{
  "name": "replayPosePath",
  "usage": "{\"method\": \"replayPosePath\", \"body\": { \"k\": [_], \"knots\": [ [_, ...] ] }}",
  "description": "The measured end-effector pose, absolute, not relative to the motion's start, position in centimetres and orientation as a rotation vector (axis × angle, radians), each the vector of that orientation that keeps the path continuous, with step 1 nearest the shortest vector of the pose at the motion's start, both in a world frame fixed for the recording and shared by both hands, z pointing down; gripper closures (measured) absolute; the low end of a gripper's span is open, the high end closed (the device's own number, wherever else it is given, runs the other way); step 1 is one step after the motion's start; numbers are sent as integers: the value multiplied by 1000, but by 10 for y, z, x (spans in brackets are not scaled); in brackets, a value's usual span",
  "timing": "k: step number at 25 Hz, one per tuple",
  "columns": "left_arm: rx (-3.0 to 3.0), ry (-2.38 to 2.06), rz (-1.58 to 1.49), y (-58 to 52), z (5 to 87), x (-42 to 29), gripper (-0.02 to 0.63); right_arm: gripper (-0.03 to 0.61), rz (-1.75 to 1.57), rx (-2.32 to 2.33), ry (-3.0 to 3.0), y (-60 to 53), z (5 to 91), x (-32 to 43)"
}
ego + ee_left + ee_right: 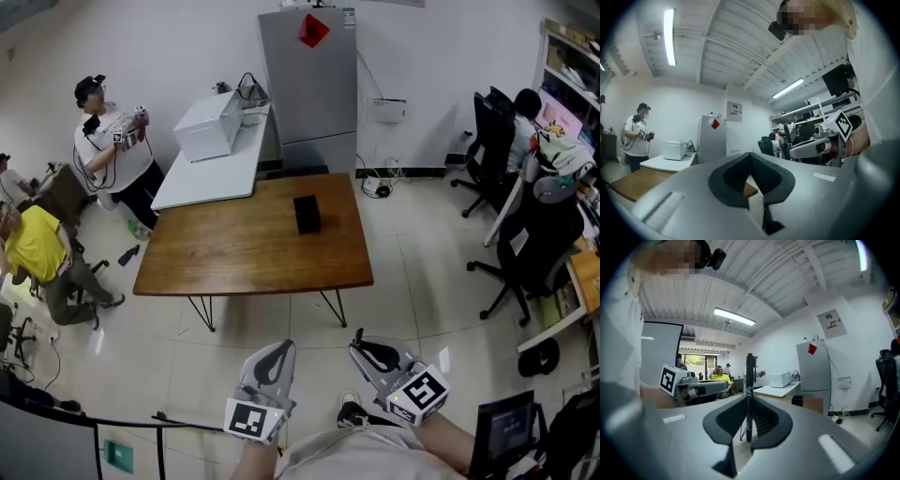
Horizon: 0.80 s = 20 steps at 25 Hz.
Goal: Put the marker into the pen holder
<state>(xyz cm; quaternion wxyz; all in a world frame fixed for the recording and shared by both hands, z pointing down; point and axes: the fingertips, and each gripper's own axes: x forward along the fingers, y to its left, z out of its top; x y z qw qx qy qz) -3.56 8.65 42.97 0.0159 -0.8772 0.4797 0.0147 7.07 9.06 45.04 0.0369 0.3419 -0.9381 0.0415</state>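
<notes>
Marker [750,376] clamped upright in right gripper [749,420], left gripper [752,173] pinched empty; pen holder [307,214] at 12 o'clock, well apart, insertion pending.

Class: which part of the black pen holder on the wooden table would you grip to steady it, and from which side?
Probably two opposite flat walls of the pen holder, low down, coming level from the person's left. It is an upright box standing alone on the table, so flat walls suit the jaws, and the top is left free for the marker.
</notes>
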Motion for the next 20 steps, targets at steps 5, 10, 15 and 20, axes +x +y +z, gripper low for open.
{"method": "replayPosePath", "body": {
  "k": [5, 10, 15, 20],
  "knots": [
    [-2709, 1523, 71, 12, 420, -23, 598, 545, 107, 994, -2900, 15, 440, 80],
    [-2740, 1518, 45, -39, 427, -15, 598, 545, 146, 996, -2890, -40, 443, 86],
    [-2785, 1529, 47, -93, 437, -26, 598, 545, 181, 1026, -2867, -89, 448, 78],
    [-2813, 1455, 68, -153, 439, -46, 598, 545, 150, 1091, -2845, -145, 449, 57]
  ]
}}
